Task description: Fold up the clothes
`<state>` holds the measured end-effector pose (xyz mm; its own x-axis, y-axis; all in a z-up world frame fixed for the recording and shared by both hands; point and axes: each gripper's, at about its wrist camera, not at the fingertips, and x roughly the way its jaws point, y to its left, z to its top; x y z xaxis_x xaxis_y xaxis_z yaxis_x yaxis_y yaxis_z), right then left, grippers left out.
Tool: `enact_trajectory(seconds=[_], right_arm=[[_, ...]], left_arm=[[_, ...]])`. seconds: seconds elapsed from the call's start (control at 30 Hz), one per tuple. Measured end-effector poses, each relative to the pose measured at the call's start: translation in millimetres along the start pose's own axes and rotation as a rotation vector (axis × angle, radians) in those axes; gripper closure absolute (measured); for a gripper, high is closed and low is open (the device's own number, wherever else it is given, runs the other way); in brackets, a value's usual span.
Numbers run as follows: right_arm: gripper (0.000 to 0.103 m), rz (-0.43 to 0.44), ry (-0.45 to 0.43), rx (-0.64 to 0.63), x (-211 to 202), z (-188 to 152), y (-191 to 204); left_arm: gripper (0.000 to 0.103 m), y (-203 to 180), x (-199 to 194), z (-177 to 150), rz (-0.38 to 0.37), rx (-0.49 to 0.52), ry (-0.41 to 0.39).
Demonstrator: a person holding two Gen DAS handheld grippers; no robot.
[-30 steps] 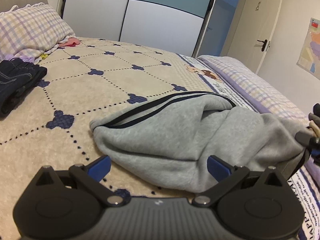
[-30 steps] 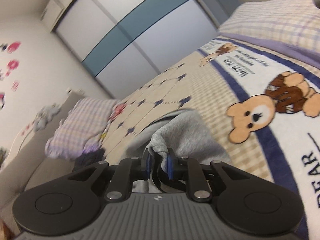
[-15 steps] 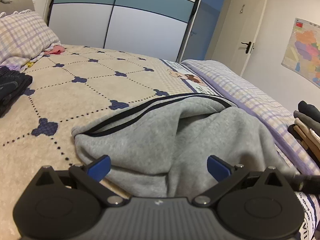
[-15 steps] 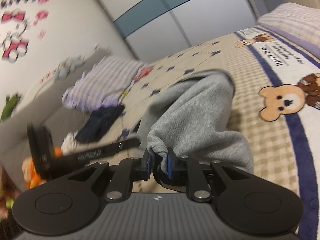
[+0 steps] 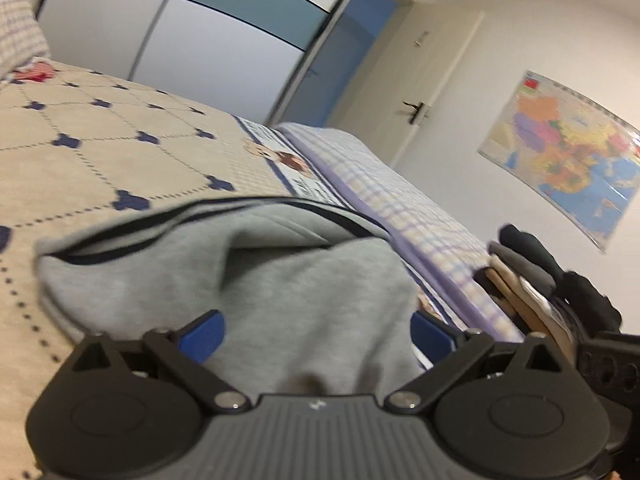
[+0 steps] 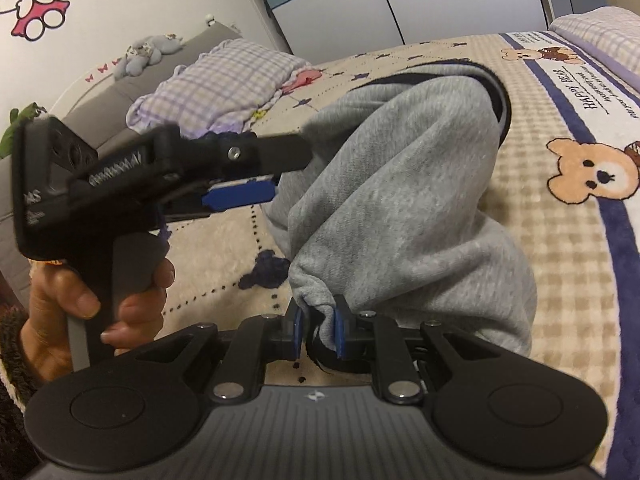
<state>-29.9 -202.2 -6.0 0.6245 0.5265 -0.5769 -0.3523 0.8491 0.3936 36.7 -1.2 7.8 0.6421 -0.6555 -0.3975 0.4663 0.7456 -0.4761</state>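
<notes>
Right gripper (image 6: 316, 330) dragged hem leftward | grey sweatpants (image 6: 404, 200) bunched, half-folded

The left gripper (image 5: 316, 330) has its jaws wide and closing, with cloth between them. The right gripper (image 6: 317, 330) has its jaws pinched narrow on cloth.

Checked pillow (image 6: 224, 76), wall map (image 5: 560, 148), plush toy (image 6: 146, 54)
</notes>
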Motion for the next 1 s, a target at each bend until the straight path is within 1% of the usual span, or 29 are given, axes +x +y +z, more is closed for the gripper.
enact_trajectory(seconds=[0.03,0.07,0.1,0.13,0.17,0.2,0.23,0.27,0.3,0.37,0.43,0.53,0.6,0.73,0.8,0.87,1.0], right_arm=[[0.086,-0.003,0.003,-0.003,1.3,-0.8,0.9],[0.086,-0.006,0.007,-0.007,2.5,-1.4,1.8],[0.086,-0.010,0.009,-0.012,3.6,-1.8,2.7],[0.085,-0.014,0.011,-0.017,4.1,-2.0,3.6],[0.085,-0.018,0.012,-0.022,4.5,-2.2,4.5],[0.085,-0.021,0.014,-0.027,4.9,-2.3,5.2],[0.085,-0.025,0.017,-0.028,4.9,-1.8,5.0],[0.085,-0.025,0.019,-0.026,4.7,-1.2,4.2],[0.084,-0.023,0.022,-0.030,4.2,-0.4,3.8],[0.077,-0.002,0.037,-0.051,3.2,1.9,4.5],[0.073,0.023,0.052,-0.071,-0.5,6.5,6.1],[0.069,0.075,0.045,-0.050,-10.5,11.0,3.6],[0.064,0.076,0.026,-0.051,-19.6,11.5,4.7],[0.062,0.071,-0.012,-0.079,-35.1,13.6,9.5],[0.058,0.071,-0.037,-0.079,-41.5,15.1,9.5],[0.055,0.058,-0.068,-0.059,-45.2,16.7,5.9],[0.054,0.035,-0.099,0.029,-43.4,20.7,-7.4]], left_arm=[[0.015,-3.1,3.6,-1.4,-0.008,0.003,0.025],[0.018,-6.0,7.1,-2.8,-0.016,0.006,0.048],[0.027,-7.9,9.9,-5.0,-0.020,0.009,0.062],[0.042,-9.7,12.2,-7.5,-0.019,0.013,0.072],[0.050,-10.7,13.7,-9.3,-0.018,0.015,0.083],[0.061,-11.2,14.5,-10.8,-0.018,0.015,0.089],[0.082,-10.9,14.9,-11.6,-0.025,0.013,0.094],[0.088,-10.5,13.6,-10.8,-0.026,0.014,0.100],[0.089,-10.1,12.3,-9.9,-0.027,0.014,0.107],[0.092,-8.3,10.2,-9.5,-0.026,0.011,0.106],[0.093,-4.8,4.9,-9.4,-0.018,-0.003,0.104],[0.094,-3.1,-2.9,-8.7,0.002,0.004,0.099],[0.094,-2.1,-7.9,-8.6,0.018,0.012,0.095],[0.094,5.3,-18.2,-7.7,0.057,-0.004,0.086],[0.094,10.1,-24.7,-7.7,0.075,-0.016,0.081],[0.095,13.9,-31.9,-8.2,0.100,-0.021,0.079],[0.095,20.9,-47.7,-12.0,0.147,-0.020,0.084]])
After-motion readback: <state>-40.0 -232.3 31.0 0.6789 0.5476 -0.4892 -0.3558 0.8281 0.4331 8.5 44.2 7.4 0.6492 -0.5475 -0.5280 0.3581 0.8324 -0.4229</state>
